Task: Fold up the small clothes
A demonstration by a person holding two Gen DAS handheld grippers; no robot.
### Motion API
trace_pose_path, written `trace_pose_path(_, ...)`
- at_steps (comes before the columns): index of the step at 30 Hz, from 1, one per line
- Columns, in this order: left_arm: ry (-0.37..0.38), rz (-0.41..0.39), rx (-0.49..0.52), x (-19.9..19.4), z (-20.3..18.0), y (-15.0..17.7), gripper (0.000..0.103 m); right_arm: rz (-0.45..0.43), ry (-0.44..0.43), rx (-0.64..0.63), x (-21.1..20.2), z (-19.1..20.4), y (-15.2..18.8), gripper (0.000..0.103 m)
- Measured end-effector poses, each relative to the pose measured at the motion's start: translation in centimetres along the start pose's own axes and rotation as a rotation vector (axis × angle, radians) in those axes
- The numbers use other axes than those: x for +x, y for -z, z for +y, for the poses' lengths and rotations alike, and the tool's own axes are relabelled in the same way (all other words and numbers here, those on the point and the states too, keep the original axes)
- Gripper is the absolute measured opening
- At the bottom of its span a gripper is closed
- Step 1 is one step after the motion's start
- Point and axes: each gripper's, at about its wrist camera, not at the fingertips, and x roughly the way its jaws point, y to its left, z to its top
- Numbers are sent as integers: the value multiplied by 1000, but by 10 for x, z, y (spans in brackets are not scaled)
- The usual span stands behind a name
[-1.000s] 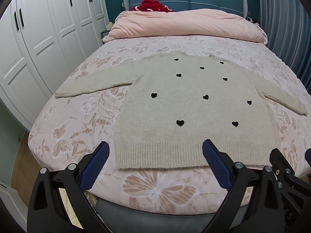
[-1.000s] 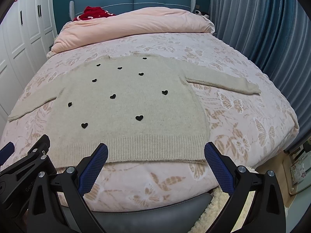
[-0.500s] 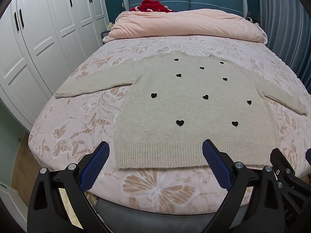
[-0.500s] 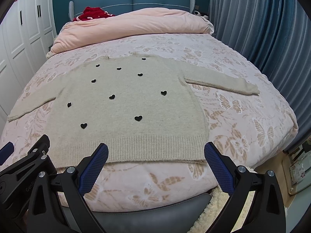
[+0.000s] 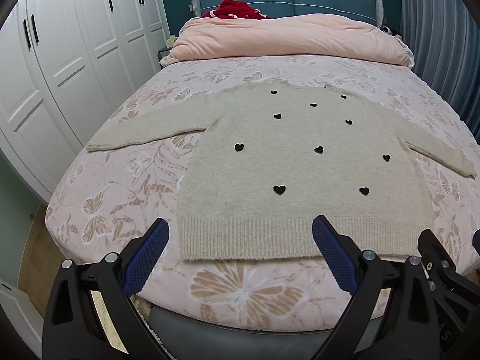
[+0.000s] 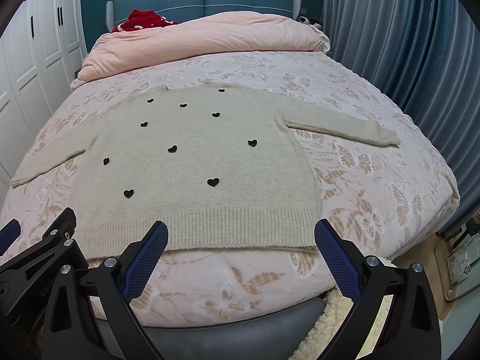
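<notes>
on the bed [image 5: 126, 198], sweater [image 5: 303, 168] lies beyond both spread tongs [image 5: 240, 237].

Each claw is a black plastic frame with two splayed arms — angular, with triangular cut-outs in their bases. The left claw [image 5: 240, 252] carries blue pads with a fine grid texture on the inner faces of its fingers [image 5: 148, 255], and silver round screw heads sit at the joints just behind the pads. A brass-coloured strip shows inside the left arm's cut-out. The right claw [image 6: 241, 253] has the same build: blue textured fingers [image 6: 336, 262], silver screws, black arms. Pale raised lettering — only partly readable — marks the black body seen at the frame's lower left edge.
</notes>
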Motion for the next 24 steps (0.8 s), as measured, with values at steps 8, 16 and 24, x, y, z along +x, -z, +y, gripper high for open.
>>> trace_pose_path(8,0,2,0,0,1,0,94,0,0,0,0,0,0,97)
trace_pose_path(16,0,3,-2,0,3,1,94,0,-1,0,0,0,0,97)
trace_pose_path(24,-2,4,0,1,7,3,94,0,1,0,0,0,0,97)
